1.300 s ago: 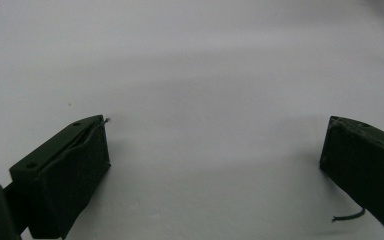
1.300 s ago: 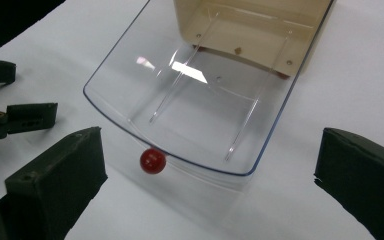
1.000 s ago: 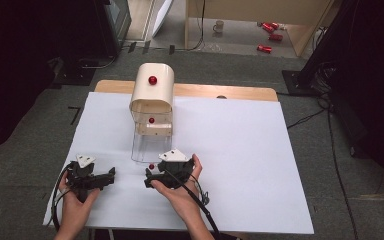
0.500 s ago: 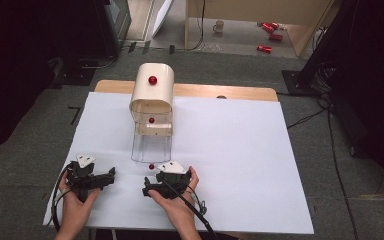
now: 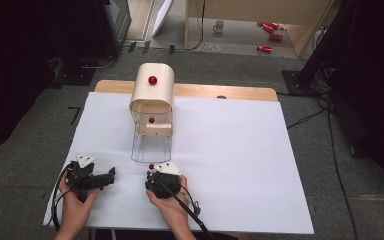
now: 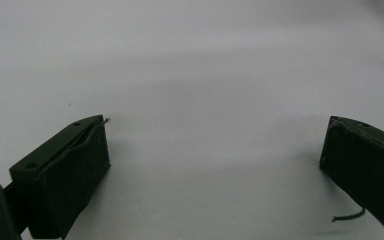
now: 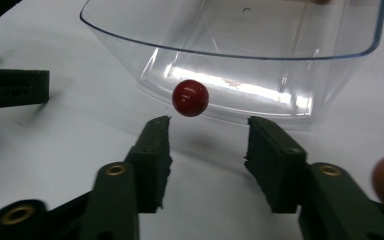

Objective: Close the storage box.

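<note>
Underneath, white table sheet (image 5: 240,150); beyond, grey carpet (image 5: 40,125).

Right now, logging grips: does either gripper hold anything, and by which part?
Nothing. The right gripper, whose jaws have just been closing, stops short of the red knob; the left gripper is open.

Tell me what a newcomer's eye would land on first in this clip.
Most likely the cream drawer cabinet with red knobs, standing at the far side of the white sheet, its clear drawer pulled out toward the person. In the right gripper view, the drawer's red knob sits just ahead of the right gripper, whose jaws have just been closing, with nothing between them yet. The left gripper rests wide open on the sheet, near left.
</note>
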A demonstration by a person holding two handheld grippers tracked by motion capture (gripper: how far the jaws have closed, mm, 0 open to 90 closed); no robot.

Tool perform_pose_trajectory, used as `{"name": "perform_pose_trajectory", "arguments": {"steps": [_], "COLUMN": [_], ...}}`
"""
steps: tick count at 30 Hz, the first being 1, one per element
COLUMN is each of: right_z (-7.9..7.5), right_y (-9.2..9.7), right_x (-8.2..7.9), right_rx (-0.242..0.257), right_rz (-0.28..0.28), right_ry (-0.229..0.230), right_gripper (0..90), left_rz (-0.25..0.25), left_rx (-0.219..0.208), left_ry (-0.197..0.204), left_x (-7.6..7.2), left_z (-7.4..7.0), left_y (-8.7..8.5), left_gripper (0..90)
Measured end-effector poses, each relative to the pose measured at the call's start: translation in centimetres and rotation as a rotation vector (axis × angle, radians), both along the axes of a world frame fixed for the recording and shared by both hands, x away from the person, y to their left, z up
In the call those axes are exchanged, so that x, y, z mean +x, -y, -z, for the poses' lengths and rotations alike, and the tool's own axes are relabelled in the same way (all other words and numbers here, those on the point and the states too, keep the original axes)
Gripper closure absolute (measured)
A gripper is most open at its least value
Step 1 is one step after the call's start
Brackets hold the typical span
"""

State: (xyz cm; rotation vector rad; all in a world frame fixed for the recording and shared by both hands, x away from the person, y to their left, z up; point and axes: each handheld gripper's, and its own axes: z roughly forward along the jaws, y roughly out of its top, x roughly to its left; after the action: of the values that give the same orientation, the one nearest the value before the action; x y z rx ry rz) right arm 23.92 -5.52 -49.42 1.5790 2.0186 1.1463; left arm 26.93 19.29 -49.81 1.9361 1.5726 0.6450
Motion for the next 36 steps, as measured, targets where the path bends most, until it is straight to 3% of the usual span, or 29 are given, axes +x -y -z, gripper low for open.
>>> {"name": "perform_pose_trajectory", "arguments": {"steps": [9, 25, 36], "right_z": [-0.2, -0.4, -1.7], "right_y": [-0.3, -0.5, -0.1], "right_x": [0.3, 1.1, 1.8], "right_rx": [0.041, 0.037, 0.036], "right_rz": [-0.018, -0.034, -0.033], "right_ry": [0.010, 0.008, 0.037], "right_gripper": [73.9, 75.3, 75.4], "left_rz": [0.000, 0.000, 0.000], "left_rx": [0.000, 0.000, -0.001], "left_ry": [0.000, 0.000, 0.000], "left_x": [0.0, 0.0, 0.0], "left_z": [0.0, 0.0, 0.0], "left_y": [0.0, 0.0, 0.0], "left_gripper": [0.0, 0.0, 0.0]}}
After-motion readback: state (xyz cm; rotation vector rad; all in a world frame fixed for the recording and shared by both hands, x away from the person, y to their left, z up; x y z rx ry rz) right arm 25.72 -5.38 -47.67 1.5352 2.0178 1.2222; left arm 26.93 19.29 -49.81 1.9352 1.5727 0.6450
